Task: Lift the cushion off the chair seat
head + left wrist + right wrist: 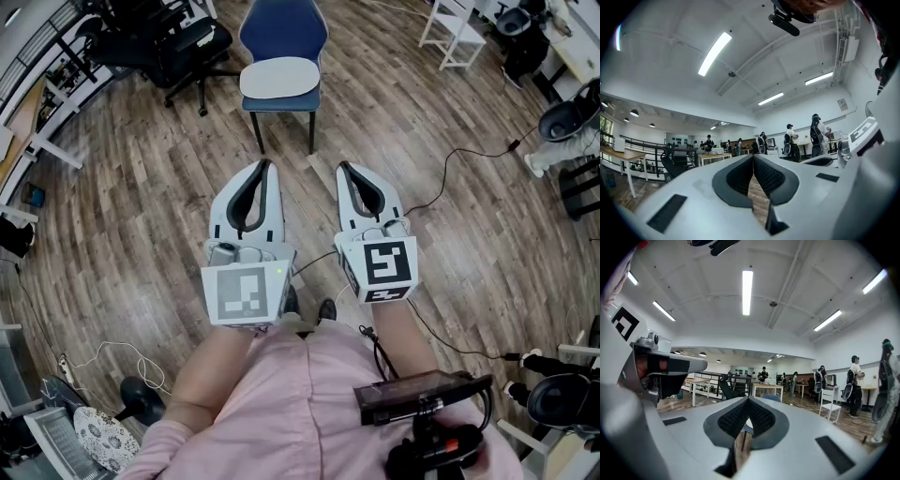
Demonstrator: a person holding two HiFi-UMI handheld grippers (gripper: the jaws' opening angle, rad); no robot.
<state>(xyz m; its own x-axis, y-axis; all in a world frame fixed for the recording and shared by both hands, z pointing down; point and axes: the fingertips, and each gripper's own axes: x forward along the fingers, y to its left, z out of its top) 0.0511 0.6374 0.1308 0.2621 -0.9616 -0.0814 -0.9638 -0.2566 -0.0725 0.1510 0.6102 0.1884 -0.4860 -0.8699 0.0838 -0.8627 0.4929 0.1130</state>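
Note:
A blue chair (pixel 283 28) stands on the wooden floor straight ahead, with a white oval cushion (pixel 279 78) lying flat on its seat. My left gripper (pixel 266 167) and right gripper (pixel 344 169) are held side by side in front of the chair, well short of it, both shut with nothing between their tips. In the right gripper view the jaws (pixel 748 399) meet at the tips; the chair's blue back (pixel 769 398) and a sliver of the cushion (pixel 748 423) show past them. In the left gripper view the left gripper (pixel 753 157) is shut over bare floor.
Black office chairs (pixel 178 42) crowd the far left. A white chair (pixel 455 33) stands at the far right, and another black chair (pixel 567 122) at the right edge. A black cable (pixel 450 178) runs across the floor on the right. Several people (pixel 816 136) stand by distant desks.

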